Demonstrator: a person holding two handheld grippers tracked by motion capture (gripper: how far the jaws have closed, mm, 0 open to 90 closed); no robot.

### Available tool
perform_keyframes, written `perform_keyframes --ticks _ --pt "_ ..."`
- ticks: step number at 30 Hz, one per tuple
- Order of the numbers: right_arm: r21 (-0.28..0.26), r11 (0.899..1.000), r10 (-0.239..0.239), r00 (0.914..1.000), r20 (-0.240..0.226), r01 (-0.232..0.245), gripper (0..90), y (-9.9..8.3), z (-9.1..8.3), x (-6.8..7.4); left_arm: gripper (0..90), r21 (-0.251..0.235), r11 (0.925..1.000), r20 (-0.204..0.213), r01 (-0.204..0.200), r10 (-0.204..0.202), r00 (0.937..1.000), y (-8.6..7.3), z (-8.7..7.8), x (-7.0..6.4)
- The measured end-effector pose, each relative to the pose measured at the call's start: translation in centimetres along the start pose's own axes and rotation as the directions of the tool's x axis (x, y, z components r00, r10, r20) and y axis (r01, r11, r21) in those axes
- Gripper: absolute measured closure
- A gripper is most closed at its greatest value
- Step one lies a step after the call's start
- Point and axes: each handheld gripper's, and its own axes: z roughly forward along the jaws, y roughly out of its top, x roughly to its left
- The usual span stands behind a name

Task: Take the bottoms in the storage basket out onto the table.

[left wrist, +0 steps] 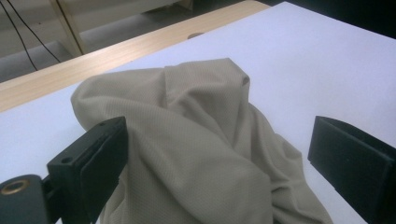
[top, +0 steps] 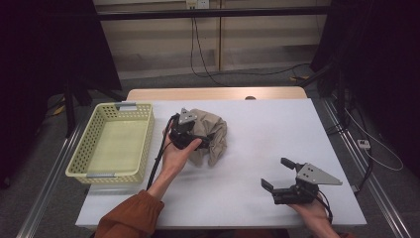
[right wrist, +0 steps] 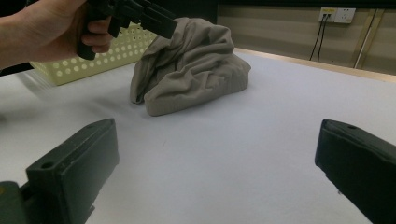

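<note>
A crumpled beige cloth lies mid-worktop, beside a yellow basket. The left gripper straddles it, fingers apart, seemingly not yet clamping. The right gripper hovers well apart, fingers spread.

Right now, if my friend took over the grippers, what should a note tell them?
Left gripper: jaws open, right at the crumpled beige cloth, one jaw either side of a fold, nothing gripped yet.
Right gripper: jaws open, empty, near the front right of the white table, well clear of the cloth.
Yellow basket: left of the cloth, empty.
Done: nothing moved that I can tell.
Left: probably close on the cloth and lift it, maybe into the basket.
</note>
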Motion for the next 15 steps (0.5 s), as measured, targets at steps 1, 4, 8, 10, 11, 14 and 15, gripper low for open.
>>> perform_keyframes --ticks 1,4,8,10,11,14,15 --pt "0.001 1.000 0.005 1.0000 0.001 -0.005 0.0 0.0 0.0 0.0 5.8 -0.003 0.9999 -0.008 -0.013 0.013 0.9999 0.0 -0.1 -0.2" --pt "-0.006 1.000 0.008 1.0000 0.003 -0.008 0.2 0.0 -0.2 0.0 6.3 -0.009 0.9999 0.000 -0.012 0.012 0.9999 0.2 -0.3 -0.5" --pt "-0.009 1.000 0.010 0.9999 0.004 -0.010 0.2 0.0 -0.1 0.0 6.1 -0.015 0.9997 0.019 -0.021 0.022 0.9996 0.3 -0.7 -1.1" --pt "-0.008 1.000 0.007 1.0000 0.004 -0.007 0.2 0.0 -0.1 0.0 6.0 -0.010 0.9994 0.029 -0.034 0.035 0.9990 0.4 -0.9 -1.3" --pt "-0.007 1.000 0.009 0.9999 0.005 -0.009 0.2 0.0 0.0 0.0 5.9 -0.009 0.9991 0.033 -0.042 0.043 0.9985 0.4 -1.1 -1.4" --pt "-0.006 1.000 0.007 1.0000 0.006 -0.007 0.2 0.0 0.0 -0.1 5.8 -0.011 0.9988 0.046 -0.048 0.048 0.9978 0.6 -1.6 -1.6" --pt "-0.007 1.000 0.007 1.0000 0.005 -0.007 0.2 0.1 0.1 0.0 5.8 -0.013 0.9987 0.045 -0.048 0.049 0.9978 0.6 -1.8 -1.6"
